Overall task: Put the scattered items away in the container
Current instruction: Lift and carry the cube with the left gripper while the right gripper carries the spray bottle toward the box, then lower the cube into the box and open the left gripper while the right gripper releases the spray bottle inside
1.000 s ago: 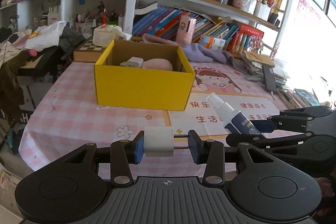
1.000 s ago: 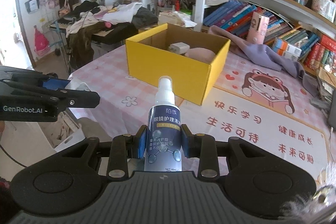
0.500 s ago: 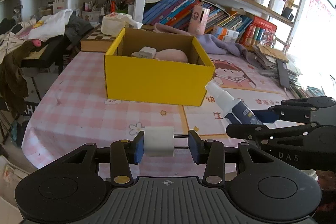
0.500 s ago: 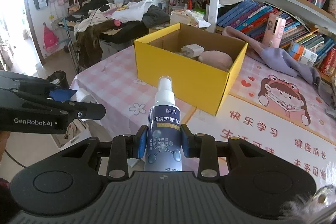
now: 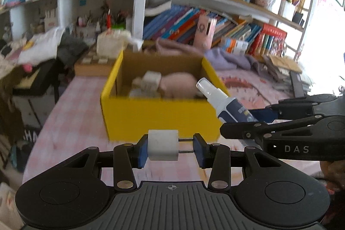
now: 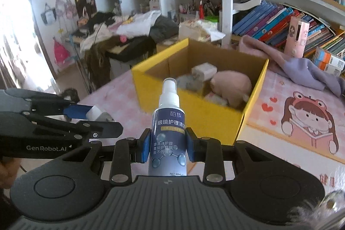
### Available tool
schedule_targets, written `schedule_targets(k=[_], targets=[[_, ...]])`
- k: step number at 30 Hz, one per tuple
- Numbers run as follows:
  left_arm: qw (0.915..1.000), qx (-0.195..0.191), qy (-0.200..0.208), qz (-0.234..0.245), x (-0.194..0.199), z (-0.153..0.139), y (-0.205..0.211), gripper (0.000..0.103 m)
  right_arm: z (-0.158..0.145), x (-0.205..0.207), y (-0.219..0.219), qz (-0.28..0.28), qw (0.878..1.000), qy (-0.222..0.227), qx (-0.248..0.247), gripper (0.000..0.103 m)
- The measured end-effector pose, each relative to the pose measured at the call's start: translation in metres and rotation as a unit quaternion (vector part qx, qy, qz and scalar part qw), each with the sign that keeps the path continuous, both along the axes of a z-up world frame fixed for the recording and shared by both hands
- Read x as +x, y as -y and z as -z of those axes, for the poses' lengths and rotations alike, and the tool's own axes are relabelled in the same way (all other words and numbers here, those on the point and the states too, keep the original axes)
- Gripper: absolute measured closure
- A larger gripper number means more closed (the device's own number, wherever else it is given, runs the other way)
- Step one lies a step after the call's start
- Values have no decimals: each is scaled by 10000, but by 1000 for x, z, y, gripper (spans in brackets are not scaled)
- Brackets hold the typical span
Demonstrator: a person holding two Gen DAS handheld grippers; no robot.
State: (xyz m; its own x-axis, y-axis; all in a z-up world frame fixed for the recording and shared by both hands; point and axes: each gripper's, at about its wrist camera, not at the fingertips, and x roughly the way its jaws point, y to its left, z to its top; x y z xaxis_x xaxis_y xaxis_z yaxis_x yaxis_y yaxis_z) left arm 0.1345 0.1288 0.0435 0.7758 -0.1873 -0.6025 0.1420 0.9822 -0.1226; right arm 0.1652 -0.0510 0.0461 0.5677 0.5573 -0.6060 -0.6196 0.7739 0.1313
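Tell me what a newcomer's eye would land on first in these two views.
The open yellow box on the pink checked tablecloth, already holding a white plug-like block and a pink soft lump. Next, the right claw shut on a dark blue spray bottle just short of the box. Beside it, the left claw clamps a white charger plug by its body and prongs.

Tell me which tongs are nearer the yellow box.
Right, narrowly. The right tongs, gripping the spray bottle, reach its nozzle up to the yellow box's front corner. The left tongs, clamping the white plug, sit short of its front wall.
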Motion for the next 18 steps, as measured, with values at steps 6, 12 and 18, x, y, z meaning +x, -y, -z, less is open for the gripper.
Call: schedule_targets(k=[6,12,18], targets=[[9994,112,304,138,49,-20,0,62,-22,47,1,129,9993,107,321,72],[9993,190,261,177,105,-15,-2,62,-25,101,-4,306,9987,135,391,72],[9982,513,-61,299,162,6,-4,62,-2,157,-21,331,9993,-157,87,72]])
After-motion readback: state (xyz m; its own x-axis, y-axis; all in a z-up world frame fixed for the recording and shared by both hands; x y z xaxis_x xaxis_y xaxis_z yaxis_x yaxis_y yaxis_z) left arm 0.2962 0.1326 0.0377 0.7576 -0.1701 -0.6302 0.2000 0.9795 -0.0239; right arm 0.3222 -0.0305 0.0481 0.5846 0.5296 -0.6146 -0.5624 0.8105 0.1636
